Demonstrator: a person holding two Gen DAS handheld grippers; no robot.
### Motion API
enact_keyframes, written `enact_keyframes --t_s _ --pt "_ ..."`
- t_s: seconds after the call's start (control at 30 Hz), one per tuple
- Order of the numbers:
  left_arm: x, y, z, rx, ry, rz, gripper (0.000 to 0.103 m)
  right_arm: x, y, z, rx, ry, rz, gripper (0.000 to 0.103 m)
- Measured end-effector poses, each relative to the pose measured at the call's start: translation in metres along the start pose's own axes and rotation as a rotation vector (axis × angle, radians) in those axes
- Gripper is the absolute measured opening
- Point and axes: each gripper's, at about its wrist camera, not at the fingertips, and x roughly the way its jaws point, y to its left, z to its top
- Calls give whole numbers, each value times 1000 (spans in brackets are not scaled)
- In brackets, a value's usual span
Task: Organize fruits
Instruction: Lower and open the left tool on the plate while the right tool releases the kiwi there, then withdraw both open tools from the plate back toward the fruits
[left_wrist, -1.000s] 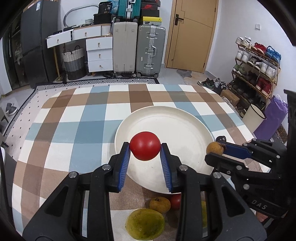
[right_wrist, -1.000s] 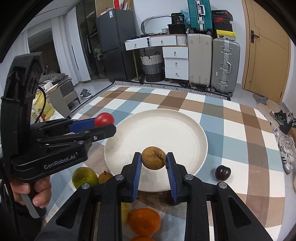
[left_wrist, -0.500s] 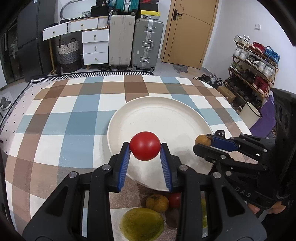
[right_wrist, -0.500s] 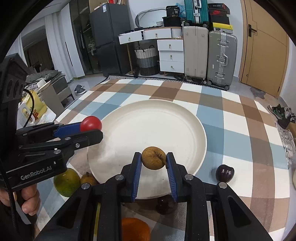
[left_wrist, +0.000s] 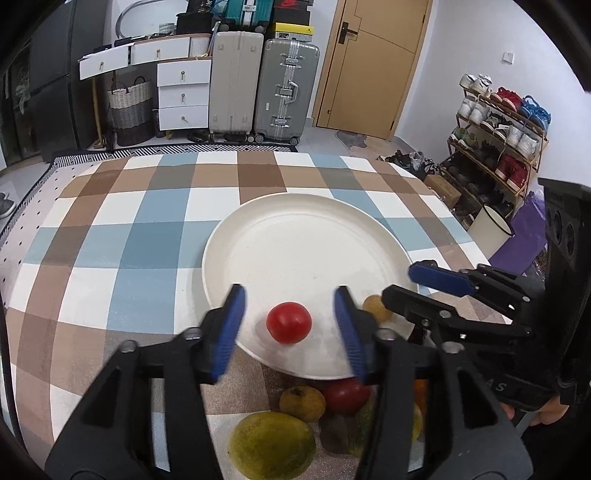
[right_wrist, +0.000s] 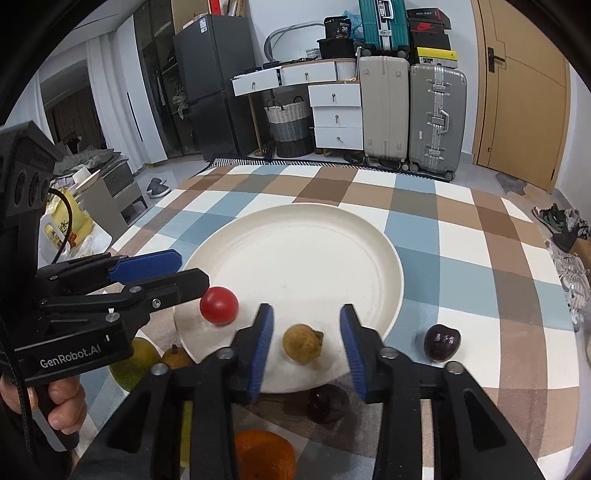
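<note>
A large white plate (left_wrist: 306, 240) (right_wrist: 295, 254) lies on the checked tablecloth. A red tomato (left_wrist: 289, 322) (right_wrist: 218, 305) rests on the plate's near edge, between the spread jaws of my open left gripper (left_wrist: 290, 328) (right_wrist: 184, 271). A small brown-yellow fruit (right_wrist: 303, 343) (left_wrist: 376, 308) rests on the plate's near rim between the spread jaws of my open right gripper (right_wrist: 306, 347) (left_wrist: 413, 284). Neither gripper holds anything.
Loose fruit lies on the cloth in front of the plate: a green-yellow mango (left_wrist: 271, 445) (right_wrist: 129, 365), a small brown fruit (left_wrist: 302, 403), a red tomato (left_wrist: 347, 395), an orange (right_wrist: 264, 459), a dark fruit (right_wrist: 327, 404). A dark plum (right_wrist: 441, 341) sits right of the plate.
Both grippers have opened and let go of their fruits. The red tomato and the brown-yellow fruit now rest on the plate's near part.
</note>
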Motion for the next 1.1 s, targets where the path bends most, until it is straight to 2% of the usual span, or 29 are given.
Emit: enact_keyframes --t_s 0.07,0.1,0.2,0.23,0.4,0.77,1.1 --pt "-5 2 -1 -8 -10 -3 70 -7 -2 -1 1 -10 -6 48" --pt "-7 3 -1 -11 -13 -4 82 -11 -3 -3 4 -14 -7 53" --pt "-15 5 -5 -20 -25 4 100 -24 -6 -7 19 -25 0 76" --pt "-18 6 -6 -21 -26 7 102 -29 -7 -8 21 -34 3 86" --pt "-35 5 -16 3 -48 41 102 -53 -7 -14 29 -71 1 102" --pt "-76 9 -47 25 -61 76 102 -80 14 -32 -2 -66 -21 103" --pt "-90 14 -65 44 -44 109 102 -90 17 -56 14 -35 -56 103"
